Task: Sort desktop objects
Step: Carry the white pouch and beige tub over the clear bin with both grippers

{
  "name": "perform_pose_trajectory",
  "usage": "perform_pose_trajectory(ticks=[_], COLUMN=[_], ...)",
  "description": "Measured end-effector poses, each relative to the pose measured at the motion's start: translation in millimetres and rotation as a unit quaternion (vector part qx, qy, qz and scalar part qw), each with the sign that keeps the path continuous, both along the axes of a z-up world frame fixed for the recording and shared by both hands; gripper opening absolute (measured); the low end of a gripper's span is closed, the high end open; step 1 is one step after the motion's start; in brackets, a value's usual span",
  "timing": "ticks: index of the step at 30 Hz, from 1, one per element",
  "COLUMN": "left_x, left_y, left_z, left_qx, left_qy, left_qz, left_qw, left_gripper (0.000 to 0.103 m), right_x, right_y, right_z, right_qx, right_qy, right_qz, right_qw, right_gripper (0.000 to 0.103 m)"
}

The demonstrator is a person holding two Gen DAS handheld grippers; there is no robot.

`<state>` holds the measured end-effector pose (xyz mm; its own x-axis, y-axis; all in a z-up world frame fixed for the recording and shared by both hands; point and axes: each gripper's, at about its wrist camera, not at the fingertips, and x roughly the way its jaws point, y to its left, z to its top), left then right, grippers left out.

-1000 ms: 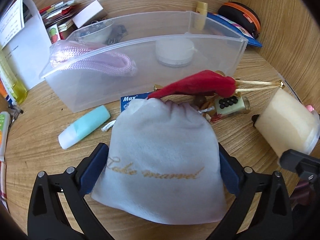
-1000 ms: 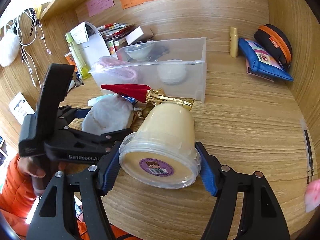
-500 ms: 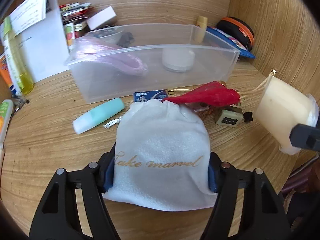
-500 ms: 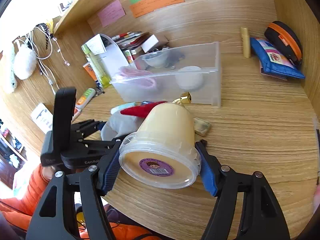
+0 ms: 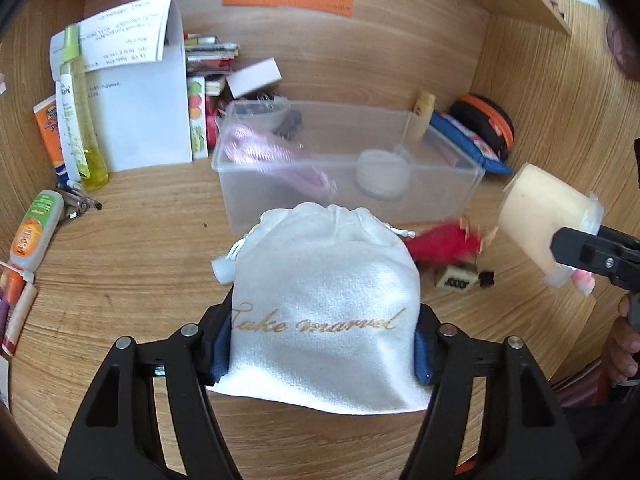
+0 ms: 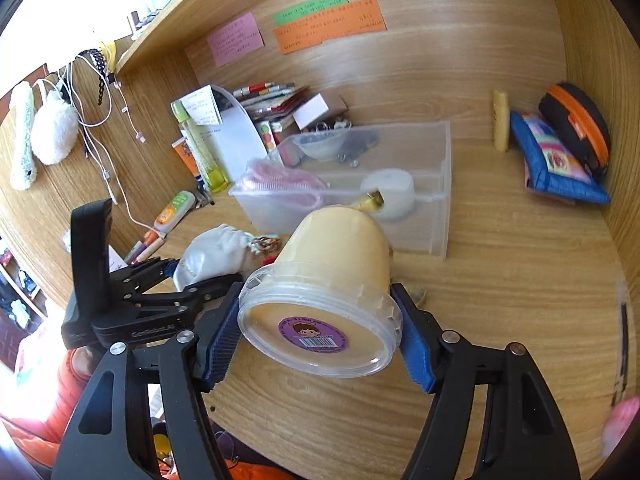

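My left gripper [image 5: 322, 348] is shut on a white drawstring pouch [image 5: 326, 304] with gold lettering and holds it above the desk; the pouch also shows in the right wrist view [image 6: 212, 254]. My right gripper [image 6: 320, 338] is shut on a cream tub with a clear lid [image 6: 324, 288], held lid toward the camera; the tub shows at the right of the left wrist view [image 5: 548, 224]. A clear plastic bin [image 5: 348, 172] stands behind, holding a pink cord [image 5: 276, 160] and a white round case [image 5: 382, 176].
A red tassel charm [image 5: 444, 242] and a small tile with dots [image 5: 456, 280] lie on the desk before the bin. Bottles and tubes [image 5: 76, 116] stand at left. A blue pouch [image 6: 556, 160] and a black-orange case [image 6: 576, 128] lie in the right corner.
Both grippers have lifted and pulled back from the bin, each keeping its object. The left gripper has closed in tighter on the pouch.
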<state>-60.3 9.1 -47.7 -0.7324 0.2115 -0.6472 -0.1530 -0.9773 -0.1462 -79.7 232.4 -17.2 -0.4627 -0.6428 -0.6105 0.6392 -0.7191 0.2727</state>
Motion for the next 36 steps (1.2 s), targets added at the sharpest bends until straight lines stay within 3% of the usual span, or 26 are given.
perform_pose_trajectory(ticks=[17,36], left_x=[-9.8,-69.5], left_y=[-5.8,11.7], left_z=[30.7,54.4], left_qx=[0.027,0.039], left_qy=[0.042,0.048], left_qz=[-0.001,-0.043], left_qw=[0.9988,0.9972], left_gripper=[0.067,0.067], right_x=[-35.4,-97.6], right_y=[-27.0,-33.2], right_z=[27.3,30.0], right_qx=[0.011,0.021], right_qy=[0.032,0.019], right_qz=[0.001,-0.017], right_qw=[0.999,0.999], right_gripper=[0.066,0.066])
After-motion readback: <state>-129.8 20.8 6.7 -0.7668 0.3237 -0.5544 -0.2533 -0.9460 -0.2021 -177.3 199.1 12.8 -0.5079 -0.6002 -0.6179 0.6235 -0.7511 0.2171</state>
